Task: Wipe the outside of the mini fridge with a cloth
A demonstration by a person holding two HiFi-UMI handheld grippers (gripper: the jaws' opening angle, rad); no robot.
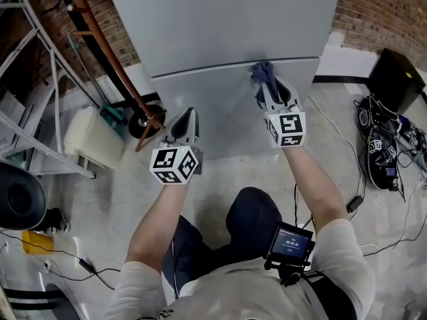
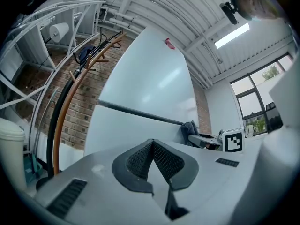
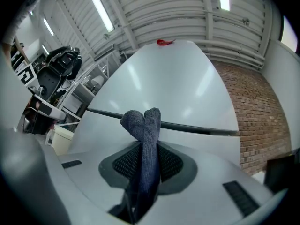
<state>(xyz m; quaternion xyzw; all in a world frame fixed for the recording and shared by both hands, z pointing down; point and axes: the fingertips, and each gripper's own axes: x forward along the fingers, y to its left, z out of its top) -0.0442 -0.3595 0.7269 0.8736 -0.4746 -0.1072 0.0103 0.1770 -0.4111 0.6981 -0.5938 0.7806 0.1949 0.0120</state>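
1. Head view: the person kneels in front of the grey mini fridge [image 1: 220, 25], both forearms stretched towards it. The right gripper [image 1: 270, 89] holds a dark blue cloth [image 1: 262, 73] up against the fridge front, right at the thin seam between the upper and lower doors. The left gripper [image 1: 187, 117] sits lower and to the left, in front of the lower door; I cannot tell whether it touches the door. A brown curved pole [image 1: 107, 42] leans along the brick wall [image 1: 380, 9] to the left of the fridge, with a white bin [image 1: 93, 135] on the floor below it. A tangle of cables [image 1: 383, 152] lies on the floor at the right.

2. Left gripper view: the left gripper [image 2: 153, 161] has its jaws pressed together, and the ribbed pads [image 2: 164, 159] meet in a point with nothing between them. Beyond them rises the mini fridge [image 2: 140, 88], its dark seam running across. The cloth [image 2: 189, 128] is bunched against that seam at the right, with the right gripper [image 2: 206, 139] behind it. Something small and red [image 2: 168, 43] lies on the fridge top.

3. Right gripper view: the right gripper [image 3: 147, 161] is clamped on the cloth [image 3: 147, 125], which stands up out of the jaws as a doubled fold that reaches the seam of the mini fridge [image 3: 173, 83]. The brick wall [image 3: 260, 111] shows at the right
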